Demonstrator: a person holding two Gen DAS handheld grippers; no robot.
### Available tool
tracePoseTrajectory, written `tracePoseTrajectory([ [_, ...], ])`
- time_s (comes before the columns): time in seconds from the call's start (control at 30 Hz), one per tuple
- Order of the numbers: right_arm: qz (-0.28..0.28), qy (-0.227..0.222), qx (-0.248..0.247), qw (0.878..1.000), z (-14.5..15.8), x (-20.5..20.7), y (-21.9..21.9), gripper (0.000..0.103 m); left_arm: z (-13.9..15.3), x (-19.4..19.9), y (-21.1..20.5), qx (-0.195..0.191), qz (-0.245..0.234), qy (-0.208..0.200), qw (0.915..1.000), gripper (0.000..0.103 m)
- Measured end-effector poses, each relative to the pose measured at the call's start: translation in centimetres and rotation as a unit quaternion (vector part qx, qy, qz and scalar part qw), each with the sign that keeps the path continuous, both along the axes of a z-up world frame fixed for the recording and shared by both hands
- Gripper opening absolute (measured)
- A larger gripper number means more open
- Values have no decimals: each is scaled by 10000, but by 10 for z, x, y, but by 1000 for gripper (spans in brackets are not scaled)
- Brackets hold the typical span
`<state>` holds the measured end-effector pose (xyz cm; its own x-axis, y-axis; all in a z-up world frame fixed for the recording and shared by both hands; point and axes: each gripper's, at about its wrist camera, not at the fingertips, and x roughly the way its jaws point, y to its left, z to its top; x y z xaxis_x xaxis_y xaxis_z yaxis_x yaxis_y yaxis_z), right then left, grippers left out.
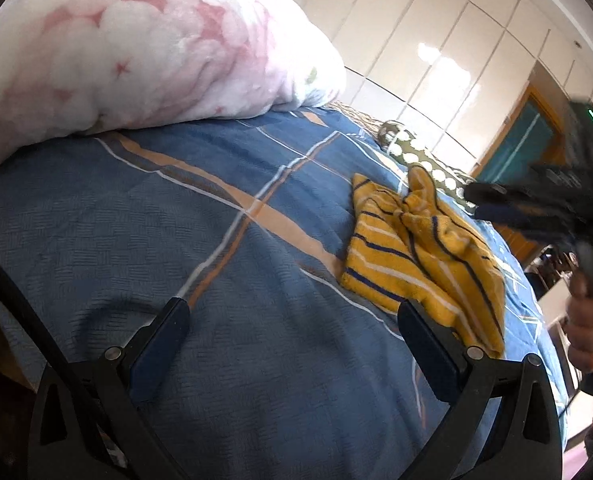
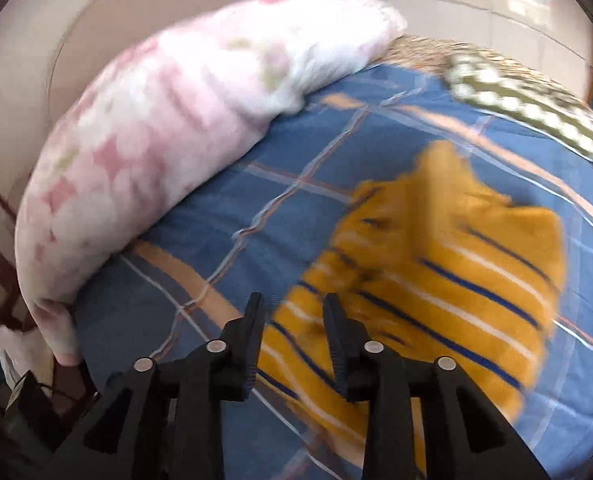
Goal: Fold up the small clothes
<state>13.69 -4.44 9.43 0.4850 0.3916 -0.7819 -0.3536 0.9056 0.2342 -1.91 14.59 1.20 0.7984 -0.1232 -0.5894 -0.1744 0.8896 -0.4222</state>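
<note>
On blue bedspread [image 1: 176, 208], crumpled yellow striped garment [image 1: 412, 252], both grippers empty

I see a striped knit cloth garment [image 1: 416, 256], a woven matt bedspread [image 1: 176, 240], a fluffy plush blanket [image 1: 136, 40] and glossy cupboard doors [image 1: 436, 48].

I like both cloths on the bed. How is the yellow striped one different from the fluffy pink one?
The yellow striped small garment is thin, crumpled and flat; the fluffy pink-and-white blanket is thick, bulky and piled high. One has stripes, the other pink blotches. Both rest on the blue checked bedspread.
</note>
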Motion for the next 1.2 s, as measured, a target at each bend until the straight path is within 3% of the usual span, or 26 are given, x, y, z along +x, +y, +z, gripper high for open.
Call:
tracePoseTrajectory([
  [0.07, -321, -61, 92, 9994, 4, -16, -39, 52, 1, 1, -5, -22, -191, -45, 9998, 103],
  [0.23, -860, 32, 12, 9963, -17, -69, -127, 54, 11, 18, -19, -254, -816, 118, 9963, 103],
  [0.47, -1227, 271, 590, 9903, -59, -105, -189, 54, 40, 113, -56, -423, -1713, 276, 9839, 103],
  [0.57, -1266, 330, 868, 9876, -75, -107, -194, 54, 30, 164, -78, -637, -2032, 734, 9743, 102],
  [0.6, -1285, 339, 922, 9868, -78, -108, -195, 54, 25, 175, -83, -678, -2064, 872, 9722, 82],
  [0.63, -1318, 345, 973, 9859, -83, -109, -198, 54, 17, 188, -90, -677, -2075, 1144, 9692, 31],
  [0.67, -1338, 348, 1007, 9853, -85, -109, -199, 54, 12, 194, -92, -619, -2001, 1385, 9680, 14],
  [0.7, -1354, 352, 1042, 9847, -87, -110, -201, 54, 11, 197, -91, -647, -1913, 1489, 9680, 15],
  [0.87, -1360, 265, 1081, 9844, -86, -117, -211, 54, 41, 145, -61, -1008, -1658, 809, 9777, 14],
  [1.0, -1378, 281, 1042, 9846, -86, -107, -210, 54, 9, 133, -46, -927, -1330, 1083, 9808, 14],
  [1.07, -1366, 248, 1060, 9846, -79, -100, -202, 54, -11, 136, -40, -1236, -1284, 1146, 9773, 16],
  [1.13, -1270, 80, 958, 9872, -62, -92, -187, 54, -19, 138, -38, -1357, -1255, 1039, 9773, 25],
  [1.2, -1144, -99, 810, 9901, -44, -83, -169, 54, -22, 137, -40, -1205, -1291, 888, 9803, 28],
])
